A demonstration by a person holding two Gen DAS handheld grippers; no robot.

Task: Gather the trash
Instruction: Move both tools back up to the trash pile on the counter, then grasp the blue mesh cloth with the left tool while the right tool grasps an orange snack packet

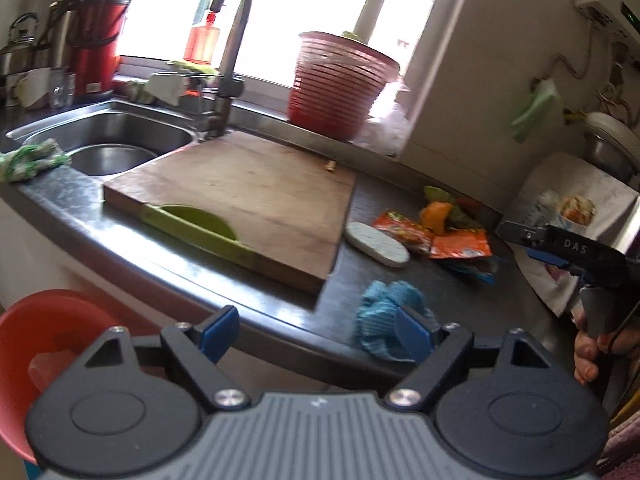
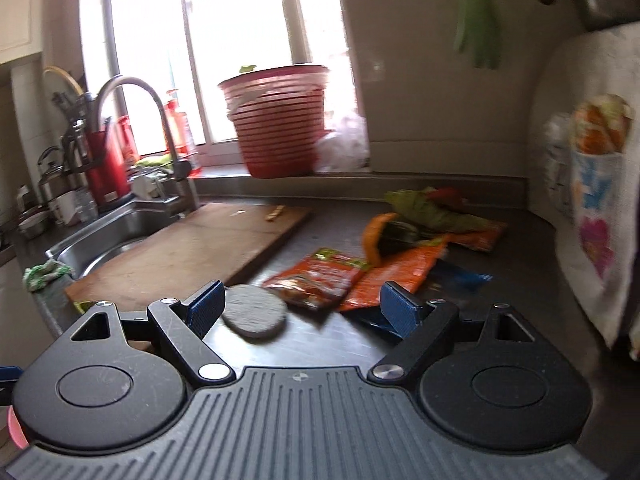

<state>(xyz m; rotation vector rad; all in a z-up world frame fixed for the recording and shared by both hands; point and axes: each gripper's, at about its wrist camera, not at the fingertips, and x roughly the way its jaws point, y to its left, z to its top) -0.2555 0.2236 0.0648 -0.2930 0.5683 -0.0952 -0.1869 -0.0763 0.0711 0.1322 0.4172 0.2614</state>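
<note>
Legible text: "DAS" in pale letters on the black body of the right gripper (image 1: 520, 236). Print on the orange wrappers (image 1: 432, 236) is unreadable.

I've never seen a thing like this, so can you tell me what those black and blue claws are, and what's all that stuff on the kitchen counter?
They are grabbing tools, not a robot. A person holds one in each hand, and each tool carries a camera looking out along its two blue-tipped fingers. One picture comes from the left gripper, the other from the right gripper. In the left picture you can spot the person's hand holding the right tool.

Both stand open and hold nothing.

On the counter lie a wooden cutting board, orange snack wrappers, a pale oval pad and a crumpled blue cloth. A red basket stands at the window, beside the sink.
</note>
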